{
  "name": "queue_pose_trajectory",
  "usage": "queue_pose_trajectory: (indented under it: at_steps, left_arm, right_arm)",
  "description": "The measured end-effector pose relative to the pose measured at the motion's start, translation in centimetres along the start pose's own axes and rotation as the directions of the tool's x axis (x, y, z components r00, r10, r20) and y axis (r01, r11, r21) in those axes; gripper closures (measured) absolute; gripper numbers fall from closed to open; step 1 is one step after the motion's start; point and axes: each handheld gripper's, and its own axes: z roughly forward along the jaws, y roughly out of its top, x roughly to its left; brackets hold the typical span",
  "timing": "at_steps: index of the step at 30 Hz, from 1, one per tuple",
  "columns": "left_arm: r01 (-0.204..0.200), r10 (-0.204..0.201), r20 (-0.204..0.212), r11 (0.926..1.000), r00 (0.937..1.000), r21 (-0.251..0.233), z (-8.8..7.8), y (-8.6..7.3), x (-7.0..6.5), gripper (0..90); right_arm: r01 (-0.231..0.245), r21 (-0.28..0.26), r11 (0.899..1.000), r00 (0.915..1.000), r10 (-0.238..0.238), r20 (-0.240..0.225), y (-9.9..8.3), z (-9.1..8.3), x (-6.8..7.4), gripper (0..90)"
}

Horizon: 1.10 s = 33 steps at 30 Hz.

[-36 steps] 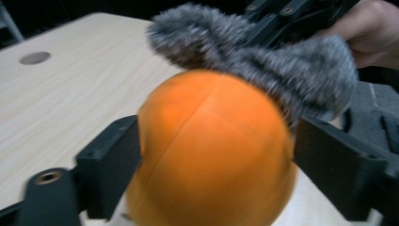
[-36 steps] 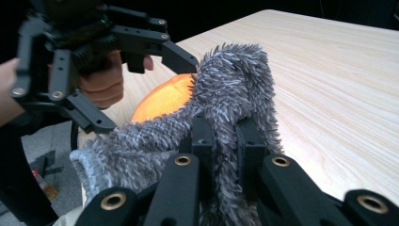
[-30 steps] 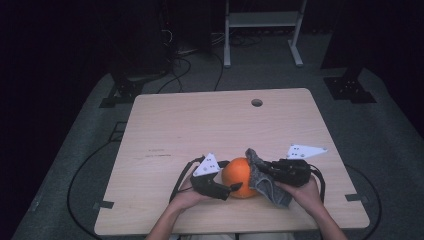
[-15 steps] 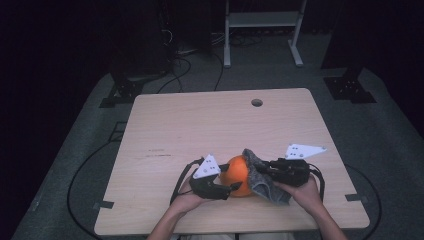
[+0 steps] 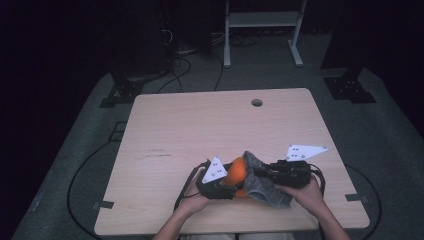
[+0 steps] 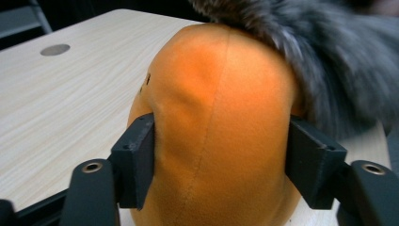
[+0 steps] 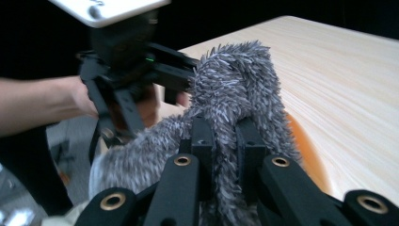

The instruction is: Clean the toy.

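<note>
An orange plush toy (image 5: 235, 172) sits near the table's front edge, and a grey furry cover (image 5: 262, 185) wraps its right side. My left gripper (image 5: 231, 185) has just been closing its jaws on the orange plush (image 6: 221, 117). In the left gripper view both pads (image 6: 136, 155) press into its sides, with grey fur (image 6: 339, 61) behind. My right gripper (image 5: 256, 172) comes in from the right. It (image 7: 226, 136) is shut on a fold of the grey cover (image 7: 244, 80), beside a strip of orange (image 7: 306, 155). The left gripper (image 7: 136, 80) faces it.
The light wooden table (image 5: 200, 130) has a small round hole (image 5: 257, 102) near its far edge. Behind the table stand a white metal frame (image 5: 260, 30) and dark stands, with cables (image 5: 190, 55) on the grey floor.
The left jaws have drawn in on the orange plush, and the grey cover sits a little further over it. Both hands have stayed in place.
</note>
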Motion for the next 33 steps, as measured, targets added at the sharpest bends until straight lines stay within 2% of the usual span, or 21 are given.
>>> queue_pose_trajectory:
  at_steps: [2,3,4,7,8,10,12,13,15,16,17,19,20,21,25,28,31,33]
  left_arm:
    - [-0.042,0.042,-0.011,0.9990,0.9991,0.013,0.0,0.1,-0.7,34.8]
    - [-0.048,0.048,-0.009,0.9987,0.9988,0.013,-0.1,0.0,-0.8,35.2]
    - [-0.048,0.048,-0.005,0.9988,0.9988,0.008,-0.2,-0.1,-0.8,35.5]
    - [-0.062,0.062,0.021,0.9980,0.9978,-0.008,-0.3,-0.3,-0.8,33.9]
    - [-0.055,0.055,0.027,0.9984,0.9981,-0.014,-0.3,-0.3,-0.7,29.2]
    - [-0.011,0.012,0.045,0.9997,0.9989,-0.022,-0.1,-0.1,-0.3,20.8]
    - [0.008,-0.009,0.056,0.9998,0.9984,0.016,0.4,-0.1,-0.2,13.1]
    - [0.010,-0.011,0.064,0.9999,0.9979,0.013,0.6,-0.2,-0.3,13.8]
    - [-0.042,0.041,0.054,0.9989,0.9977,0.020,0.6,-0.2,-0.9,23.0]
    - [-0.077,0.075,0.055,0.9966,0.9957,0.032,0.6,-0.1,-1.3,26.0]
    - [-0.117,0.115,0.048,0.9922,0.9922,0.043,0.6,0.0,-1.8,28.7]
    - [-0.177,0.175,0.039,0.9824,0.9838,0.059,0.6,0.0,-2.5,30.8]
    - [-0.187,0.185,0.033,0.9806,0.9821,0.058,0.5,-0.1,-2.6,31.4]
    - [-0.181,0.180,0.031,0.9820,0.9832,0.052,0.3,-0.2,-2.5,32.2]
    - [-0.155,0.154,0.048,0.9876,0.9869,0.024,0.1,-0.6,-1.9,33.2]
    - [-0.137,0.136,0.046,0.9905,0.9896,0.011,0.1,-0.6,-1.5,33.2]
    - [-0.101,0.100,0.038,0.9949,0.9942,0.003,0.0,-0.7,-1.0,33.5]
    - [-0.092,0.092,0.037,0.9958,0.9951,-0.001,0.0,-0.7,-0.9,33.6]
  right_arm:
    - [0.075,0.029,0.997,0.9967,-0.076,0.028,0.8,0.7,1.2,80.6]
    - [0.089,0.033,0.995,0.9947,-0.091,0.048,1.0,0.9,1.4,80.6]
    - [0.091,0.032,0.995,0.9935,-0.093,0.066,1.2,0.8,1.1,80.6]
    - [0.049,0.023,0.999,0.9928,-0.051,0.108,0.8,0.2,-0.2,80.6]
    - [0.033,0.025,0.999,0.9922,-0.036,0.120,0.5,-0.2,-0.6,80.6]
    - [0.019,0.027,0.999,0.9919,-0.022,0.125,0.0,-0.7,-0.9,80.6]
    - [0.022,0.042,0.999,0.9933,-0.027,0.113,-0.2,-1.2,-0.8,80.7]
    - [0.032,0.054,0.998,0.9936,-0.038,0.106,-0.2,-1.3,-0.5,80.7]
    - [0.053,0.070,0.996,0.9956,-0.058,0.073,0.1,-1.2,0.3,80.7]
    - [0.061,0.078,0.995,0.9969,-0.065,0.046,0.3,-0.9,0.7,80.7]
    - [0.086,0.092,0.992,0.9954,-0.090,0.033,0.6,-0.5,1.2,80.7]
    - [0.124,0.106,0.987,0.9914,-0.128,0.029,1.2,0.3,1.9,80.6]
    - [0.131,0.110,0.985,0.9895,-0.137,0.047,1.4,0.5,1.9,80.7]
    - [0.129,0.111,0.985,0.9886,-0.136,0.064,1.4,0.6,1.6,80.7]
    - [0.048,0.078,0.996,0.9920,-0.056,0.113,0.5,-0.4,-0.6,80.7]
    - [-0.003,0.064,0.998,0.9914,-0.005,0.130,-0.7,-1.4,-1.7,80.7]
    - [-0.067,0.058,0.996,0.9900,0.059,0.128,-2.1,-2.2,-2.8,80.7]
    - [-0.096,0.055,0.994,0.9902,0.090,0.107,-2.9,-2.6,-3.1,80.8]
